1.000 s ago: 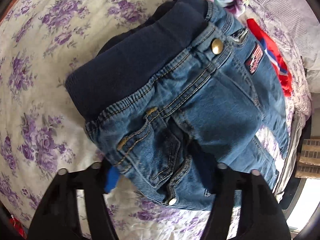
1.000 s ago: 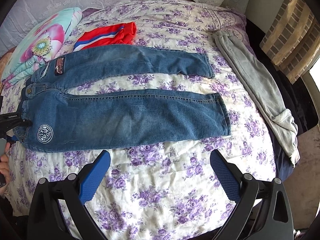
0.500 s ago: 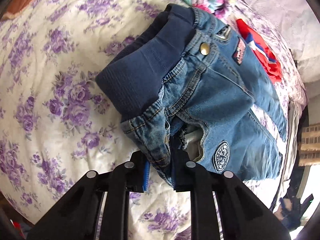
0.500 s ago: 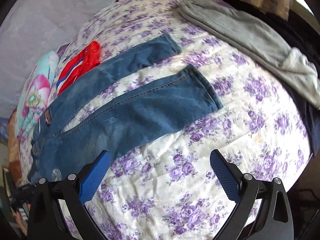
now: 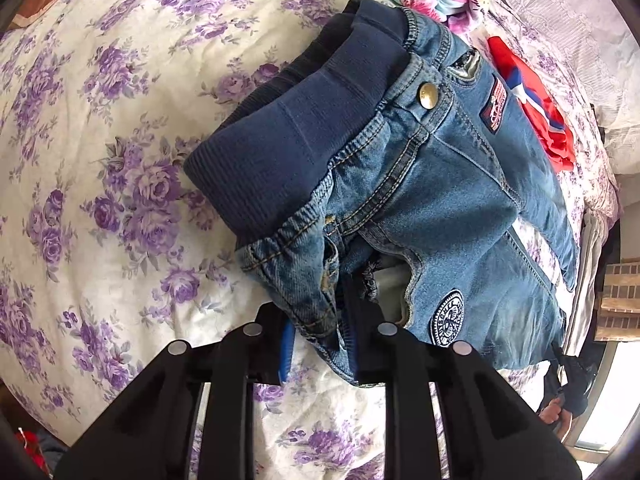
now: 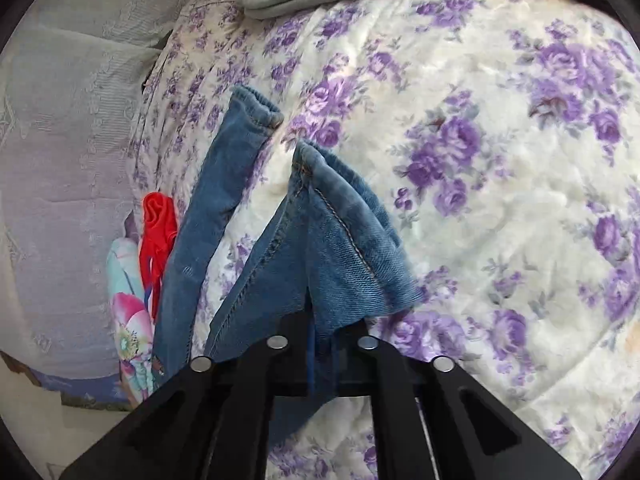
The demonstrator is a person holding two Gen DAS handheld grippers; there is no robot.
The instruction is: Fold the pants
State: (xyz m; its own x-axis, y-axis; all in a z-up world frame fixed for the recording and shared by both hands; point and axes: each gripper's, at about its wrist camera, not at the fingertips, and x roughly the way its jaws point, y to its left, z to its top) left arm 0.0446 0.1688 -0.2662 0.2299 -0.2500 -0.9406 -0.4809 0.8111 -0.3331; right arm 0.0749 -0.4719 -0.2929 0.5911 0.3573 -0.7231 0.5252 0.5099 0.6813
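— Left wrist view: left gripper [image 5: 320,340] jaws clenched on the jeans [image 5: 420,184] waistband, lying on the floral bedspread [image 5: 120,160].
— Right gripper [image 6: 320,344] pinches a leg hem, six o'clock.

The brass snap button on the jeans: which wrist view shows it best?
The left wrist view. The brass snap button sits in plain sight on the jeans just below the dark ribbed waistband. The right wrist view shows only the two leg ends and hems of the jeans, so the button is out of sight there.
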